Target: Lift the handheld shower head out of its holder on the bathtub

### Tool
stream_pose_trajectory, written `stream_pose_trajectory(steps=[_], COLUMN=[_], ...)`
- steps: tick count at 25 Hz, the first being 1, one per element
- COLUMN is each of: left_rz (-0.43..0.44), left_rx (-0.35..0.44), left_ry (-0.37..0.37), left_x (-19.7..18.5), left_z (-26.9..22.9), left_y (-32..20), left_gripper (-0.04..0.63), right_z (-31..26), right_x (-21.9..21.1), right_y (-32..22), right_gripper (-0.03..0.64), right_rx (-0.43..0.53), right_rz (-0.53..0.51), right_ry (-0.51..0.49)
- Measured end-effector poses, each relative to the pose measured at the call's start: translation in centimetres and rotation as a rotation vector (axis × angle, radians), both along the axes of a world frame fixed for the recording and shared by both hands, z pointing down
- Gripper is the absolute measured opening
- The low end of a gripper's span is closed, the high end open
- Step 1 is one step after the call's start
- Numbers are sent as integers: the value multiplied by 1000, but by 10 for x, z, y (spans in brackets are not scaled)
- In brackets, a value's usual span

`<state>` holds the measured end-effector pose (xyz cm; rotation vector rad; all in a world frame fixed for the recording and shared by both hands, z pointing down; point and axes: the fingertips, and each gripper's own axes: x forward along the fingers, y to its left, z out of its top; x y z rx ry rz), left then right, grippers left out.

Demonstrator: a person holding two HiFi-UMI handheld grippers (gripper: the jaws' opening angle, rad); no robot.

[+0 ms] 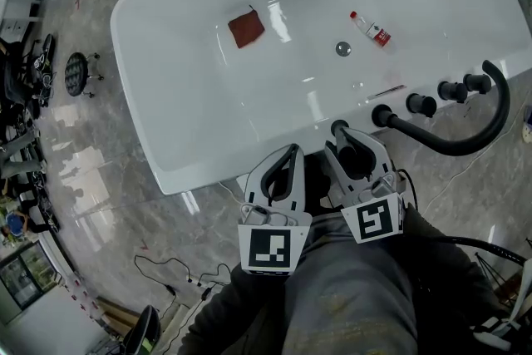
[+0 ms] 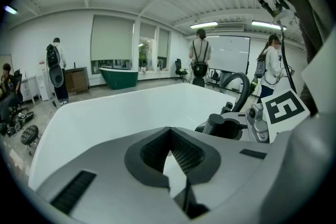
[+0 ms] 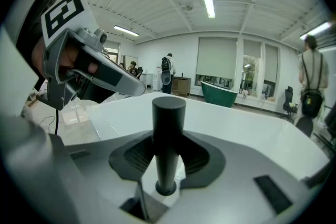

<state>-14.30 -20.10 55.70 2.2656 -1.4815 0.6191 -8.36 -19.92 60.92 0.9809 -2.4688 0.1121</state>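
Right tongs [image 3: 167, 161] are clamped on the shower head [image 3: 168, 118], which sits in its holder [image 3: 166, 189] on the bathtub [image 3: 252, 128] rim. Left tongs [image 2: 170, 148] are together, empty. If I pull crooked, I reckon it jams or slips out.

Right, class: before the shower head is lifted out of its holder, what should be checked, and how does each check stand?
1. Grip: right gripper closed on the handheld shower head: ok.
2. Head upright, seated in its holder: ok.
3. The left gripper shut, empty, off to the side: ok.
4. Nothing above the head blocking a lift: ok.
5. Whether anything tethers it below: cannot tell.
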Motion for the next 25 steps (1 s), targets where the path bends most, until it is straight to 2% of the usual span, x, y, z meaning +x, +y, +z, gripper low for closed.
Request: stream_pose_trajectory(steps=[17,25], left_rz=[10,-10], left_rx=[35,35], left_ry=[2,-5], left_x=[-2,-9], left_z=[-9,-20], left_y=[0,2], left_gripper=[3,3], right_z=[0,-29], right_x=[0,-7], right_y=[-1,-5], right_gripper=[140,140], right_rx=[3,48], right_rz=[13,-8], right_ry=[0,-29])
